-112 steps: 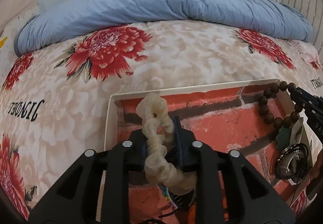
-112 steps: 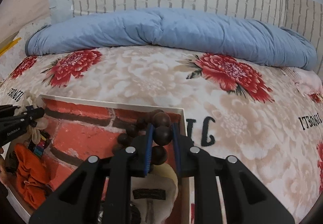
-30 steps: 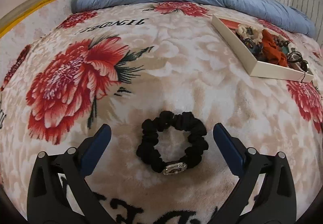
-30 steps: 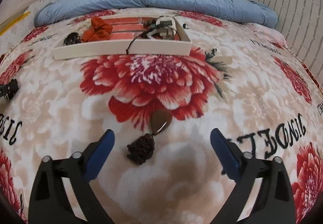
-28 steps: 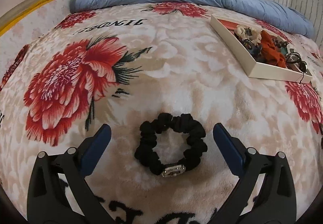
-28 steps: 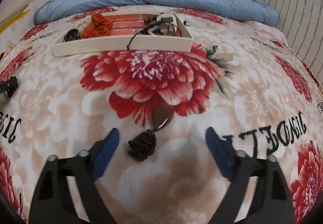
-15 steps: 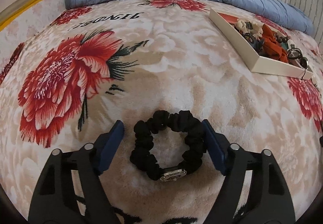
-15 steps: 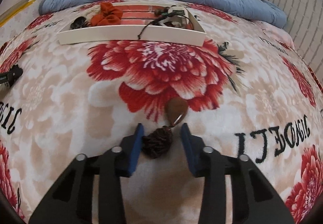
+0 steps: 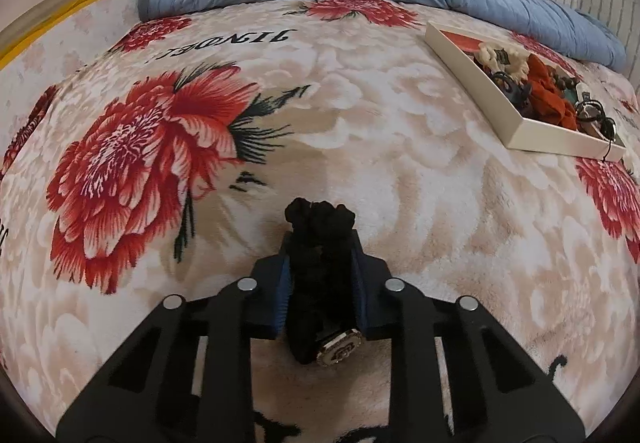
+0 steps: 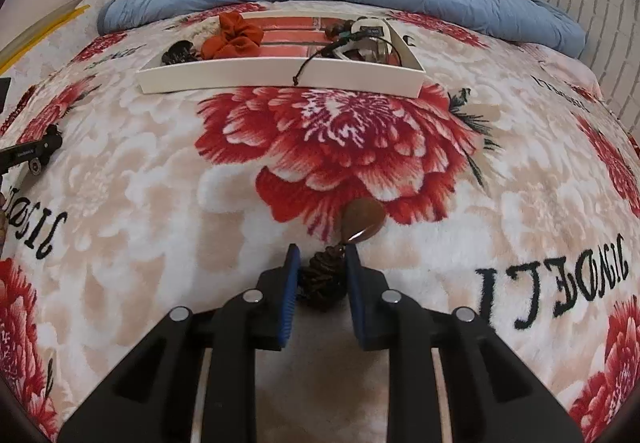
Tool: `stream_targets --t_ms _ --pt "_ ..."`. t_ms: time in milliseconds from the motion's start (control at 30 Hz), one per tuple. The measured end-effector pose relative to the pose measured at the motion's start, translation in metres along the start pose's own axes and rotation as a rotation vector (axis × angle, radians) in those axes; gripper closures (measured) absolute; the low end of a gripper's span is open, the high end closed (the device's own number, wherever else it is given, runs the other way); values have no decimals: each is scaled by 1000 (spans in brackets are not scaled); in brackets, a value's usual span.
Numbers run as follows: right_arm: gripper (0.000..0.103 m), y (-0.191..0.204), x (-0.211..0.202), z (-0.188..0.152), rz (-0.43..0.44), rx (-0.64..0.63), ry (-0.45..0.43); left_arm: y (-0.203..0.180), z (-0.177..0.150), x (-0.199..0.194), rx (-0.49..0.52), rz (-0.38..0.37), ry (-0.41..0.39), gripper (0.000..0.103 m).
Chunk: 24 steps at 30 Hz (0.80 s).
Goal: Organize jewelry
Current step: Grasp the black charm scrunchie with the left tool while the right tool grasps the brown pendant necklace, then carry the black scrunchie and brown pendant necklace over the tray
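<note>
the black scrunchie [image 9: 320, 243] is squashed flat between the blue pads of your left hand-held gripper [image 9: 320, 249], its far loops bulging past the fingertips and its metal charm [image 9: 340, 348] hanging out at the near end; it reads as soft, light and springy, so the fabric should give under the pads rather than slip, but that hard little charm is likely the heaviest part and may swing when you lift; you have it across the middle of the band, which looks a fair hold; whether it is off the floral blanket [image 9: 360, 131] yet, you cannot tell from here.

on the other side, the dark knotted cord bundle [image 10: 322, 279] sits between the pads of your right hand-held gripper [image 10: 322, 263], which has narrowed to about its width; the pads look to be touching it, though a firm pinch is not certain; the brown teardrop pendant [image 10: 362, 219] lies just beyond the fingertips on the blanket, joined to the bundle; that stone looks smooth, hard and the likelier piece to slide or chip, so the rough cord is the better place to grip, and the pendant will probably dangle.

the white tray [image 10: 280, 81] lies well apart from both pieces, already holding an orange scrunchie [image 10: 232, 37], beads and other bits; a thin black cord [image 10: 306, 69] trails over its near wall, which could snag.
</note>
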State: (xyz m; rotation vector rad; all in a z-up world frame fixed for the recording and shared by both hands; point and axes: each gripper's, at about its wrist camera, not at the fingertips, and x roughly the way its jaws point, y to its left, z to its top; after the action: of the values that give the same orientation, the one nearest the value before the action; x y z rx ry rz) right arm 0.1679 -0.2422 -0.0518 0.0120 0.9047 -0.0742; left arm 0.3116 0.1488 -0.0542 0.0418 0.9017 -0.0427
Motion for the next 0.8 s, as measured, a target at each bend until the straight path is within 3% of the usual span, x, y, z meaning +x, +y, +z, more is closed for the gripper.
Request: stream_targets --t_ms 367,600,800 --pt "80 -30 -13 25 22 17 -75 -6 8 -21 -15 31 -52 85" --pt "80 -52 -24 74 31 8 -181 -50 37 -45 43 12 -101 85" --pt "80 -53 -26 127 62 0 -293 -100 83 -49 63 -39 -148 85"
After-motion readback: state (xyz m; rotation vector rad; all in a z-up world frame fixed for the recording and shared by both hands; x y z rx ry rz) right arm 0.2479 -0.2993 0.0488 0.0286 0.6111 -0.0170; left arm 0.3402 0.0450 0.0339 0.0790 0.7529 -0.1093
